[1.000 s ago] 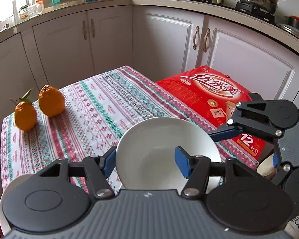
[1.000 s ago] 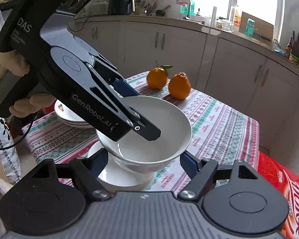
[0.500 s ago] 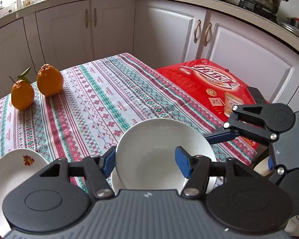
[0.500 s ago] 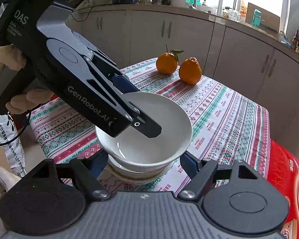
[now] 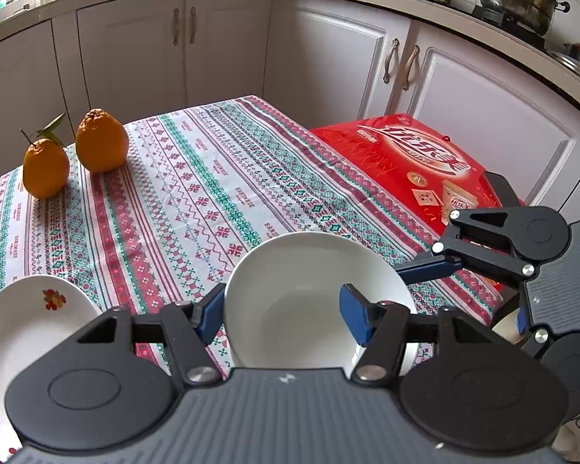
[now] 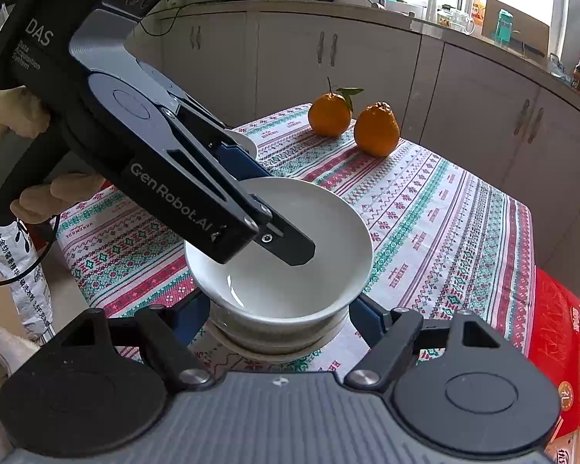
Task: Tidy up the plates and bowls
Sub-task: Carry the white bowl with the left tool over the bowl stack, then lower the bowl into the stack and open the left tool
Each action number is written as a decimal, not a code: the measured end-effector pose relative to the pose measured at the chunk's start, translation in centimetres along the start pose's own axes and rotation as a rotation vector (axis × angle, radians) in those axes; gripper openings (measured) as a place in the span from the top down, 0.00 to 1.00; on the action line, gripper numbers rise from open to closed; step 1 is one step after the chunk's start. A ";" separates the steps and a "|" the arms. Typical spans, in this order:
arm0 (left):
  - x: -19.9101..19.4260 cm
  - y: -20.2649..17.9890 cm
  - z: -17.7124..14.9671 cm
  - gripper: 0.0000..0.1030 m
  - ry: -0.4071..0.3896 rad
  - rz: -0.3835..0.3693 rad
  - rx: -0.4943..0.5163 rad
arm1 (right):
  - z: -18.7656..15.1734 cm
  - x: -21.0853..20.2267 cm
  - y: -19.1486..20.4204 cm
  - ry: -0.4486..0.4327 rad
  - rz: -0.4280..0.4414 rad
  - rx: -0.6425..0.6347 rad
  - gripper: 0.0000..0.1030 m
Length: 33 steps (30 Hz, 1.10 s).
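- The white bowl (image 6: 290,255) sat mouth up near the near edge of the desk (image 5: 220,193), and appeared to rest inside a second bowl (image 6: 274,334) under it, though the lower one was mostly hidden.
- The left gripper (image 5: 282,311) pinched the bowl's rim, one finger (image 5: 355,319) inside the bowl and the other outside its wall.
- In the right wrist view that gripper came in from the upper left, slanting down into the bowl, held by a gloved hand (image 6: 15,131).
- The right gripper (image 6: 278,319) had its fingers spread either side of the bowl's lower wall; I could not tell whether the pads touched it.
- A plate with a flower print (image 5: 23,332) lay at the desk's near left edge, just beside the bowl.
- Two oranges (image 5: 102,141) stood together at the far left corner, well apart from the bowl.
- Between bowl and oranges the striped cloth was open.
- A red box (image 5: 413,162) lay beyond the desk's right edge, near the right gripper.
- Being round, the bowl had no long axis; its opening faced straight up.
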<state>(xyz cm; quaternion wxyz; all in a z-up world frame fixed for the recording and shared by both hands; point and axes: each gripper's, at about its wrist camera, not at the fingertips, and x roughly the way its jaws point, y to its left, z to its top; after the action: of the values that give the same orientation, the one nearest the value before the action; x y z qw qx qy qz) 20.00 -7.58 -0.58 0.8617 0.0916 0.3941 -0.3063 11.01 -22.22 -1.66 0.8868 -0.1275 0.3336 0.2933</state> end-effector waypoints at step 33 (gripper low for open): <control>-5.0 0.3 -3.6 0.10 -0.064 0.029 0.123 | -1.1 -0.7 0.0 0.013 -0.025 -0.048 0.00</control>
<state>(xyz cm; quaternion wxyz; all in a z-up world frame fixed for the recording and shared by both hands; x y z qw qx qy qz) 15.46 -3.66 0.66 0.8709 0.1403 0.3456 -0.3201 10.01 -22.98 -2.05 0.8849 -0.1549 0.3308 0.2890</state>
